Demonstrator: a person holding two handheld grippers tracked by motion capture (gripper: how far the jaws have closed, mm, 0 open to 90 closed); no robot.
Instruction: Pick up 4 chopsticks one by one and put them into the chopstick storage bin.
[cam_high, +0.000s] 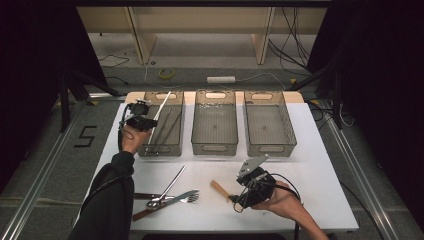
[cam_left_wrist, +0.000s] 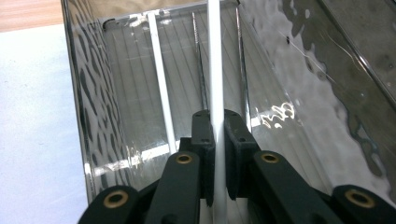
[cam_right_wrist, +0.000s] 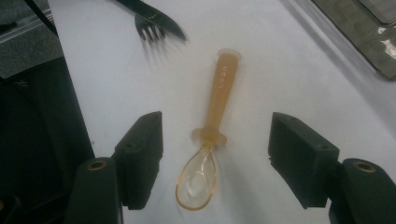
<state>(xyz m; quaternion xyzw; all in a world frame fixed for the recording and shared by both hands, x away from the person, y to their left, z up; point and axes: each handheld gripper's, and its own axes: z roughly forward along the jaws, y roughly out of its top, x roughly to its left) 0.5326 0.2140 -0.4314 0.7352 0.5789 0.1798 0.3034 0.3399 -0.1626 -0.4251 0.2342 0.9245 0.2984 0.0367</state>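
My left gripper (cam_high: 148, 121) hovers over the left bin (cam_high: 176, 148), shut on a long white stick (cam_high: 163, 104) that slants up and away. In the left gripper view the black jaws (cam_left_wrist: 215, 127) pinch that white stick (cam_left_wrist: 214, 70) above the bin floor, where a second white stick (cam_left_wrist: 159, 79) and two thin metal rods (cam_left_wrist: 201, 70) lie. My right gripper (cam_high: 237, 200) rests low at the table's front, open. Between its pads lies an orange spoon (cam_right_wrist: 219, 93) with a clear bowl, untouched by the right gripper (cam_right_wrist: 217, 129); its handle (cam_high: 219, 189) points away.
Two more clear bins, the middle bin (cam_high: 215, 148) and the right bin (cam_high: 270, 148), stand in a row beside the left one. A metal spoon (cam_high: 167, 190), a fork (cam_high: 189, 198) and a knife (cam_high: 150, 196) lie at the front left. The white table (cam_high: 320, 170) has bare room at the right.
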